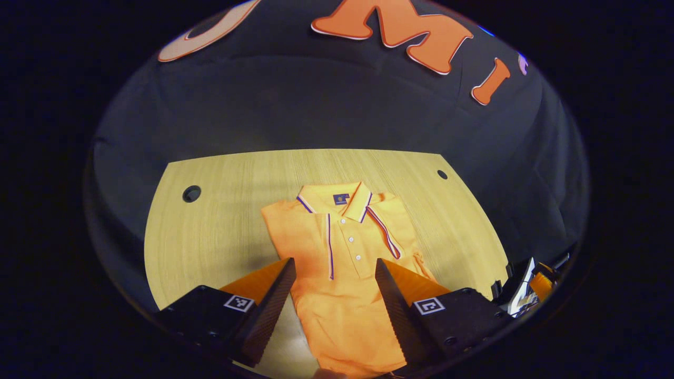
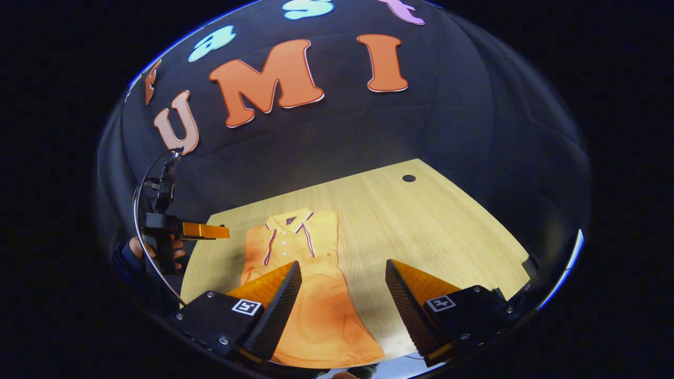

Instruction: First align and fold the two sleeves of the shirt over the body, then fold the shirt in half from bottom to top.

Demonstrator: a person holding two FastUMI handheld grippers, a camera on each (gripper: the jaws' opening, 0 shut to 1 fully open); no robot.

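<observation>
An orange polo shirt (image 1: 342,305) lies flat and face up on the wooden table (image 1: 210,237), collar at the far end. One sleeve with a striped cuff (image 1: 388,238) is folded over the chest; the opposite side ends in a straight edge. My left gripper (image 1: 334,261) hovers open over the shirt's middle, with nothing between its fingers. My right gripper (image 2: 342,263) is open above the right edge of the shirt (image 2: 316,316) near the hem, also holding nothing. In the right gripper view, a hand holds the left gripper (image 2: 208,230) off the table's left side.
The table (image 2: 432,226) has bare wood to the right of the shirt and round cable holes (image 1: 191,193) (image 2: 408,178) near its far corners. The black cloth wall closes in behind it. The right gripper's body (image 1: 526,292) shows at the lower right of the left gripper view.
</observation>
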